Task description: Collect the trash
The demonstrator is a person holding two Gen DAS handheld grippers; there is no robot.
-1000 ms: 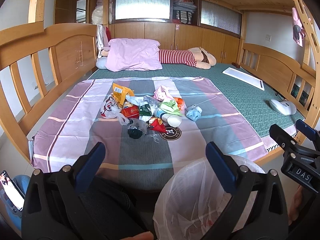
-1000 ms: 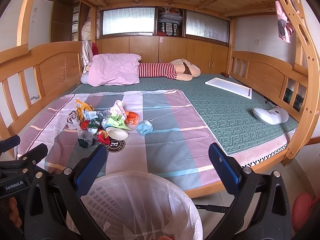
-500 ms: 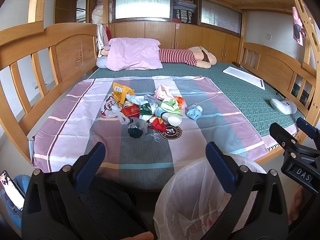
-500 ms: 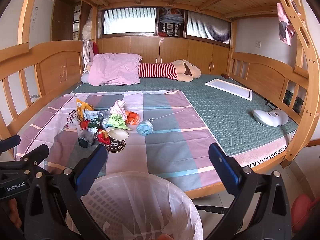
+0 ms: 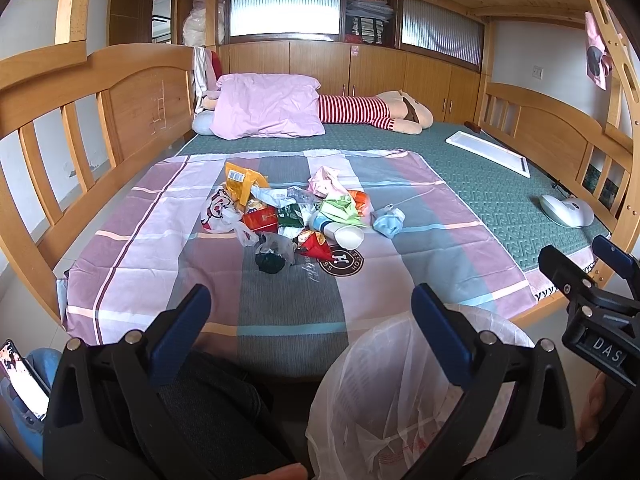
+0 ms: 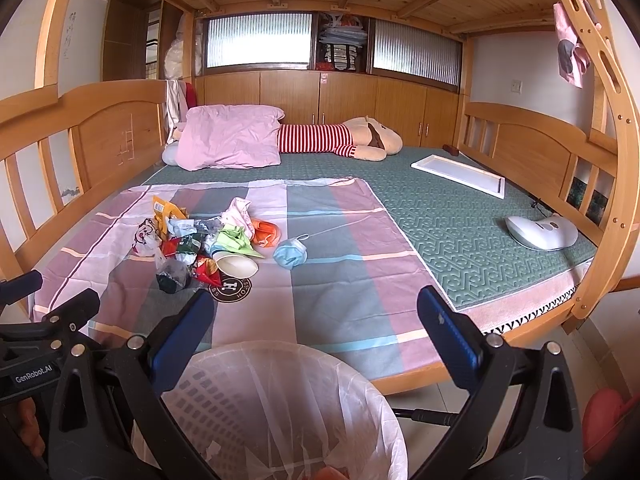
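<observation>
A pile of trash (image 5: 292,216) (image 6: 200,240) lies on the striped sheet: snack wrappers, plastic bags, a paper cup (image 5: 346,235), a crumpled blue face mask (image 5: 389,222) (image 6: 291,254) off to its right. A white bin (image 6: 280,408) (image 5: 400,392) lined with a clear bag stands on the floor at the foot of the bed. My left gripper (image 5: 308,304) is open and holds nothing, back from the pile. My right gripper (image 6: 314,304) is open too, just above the bin's rim. Each gripper shows at the edge of the other's view.
Wooden bed rails (image 5: 132,96) (image 6: 532,148) run along both sides. A pink pillow (image 5: 266,106), a striped plush toy (image 5: 372,110), a white tray (image 6: 460,174) and a white device (image 6: 542,232) lie farther up the mattress. A phone (image 5: 18,380) shows at the lower left.
Both views have crept slightly forward toward the bed. Neither gripper has changed its opening, and the trash lies as before.
</observation>
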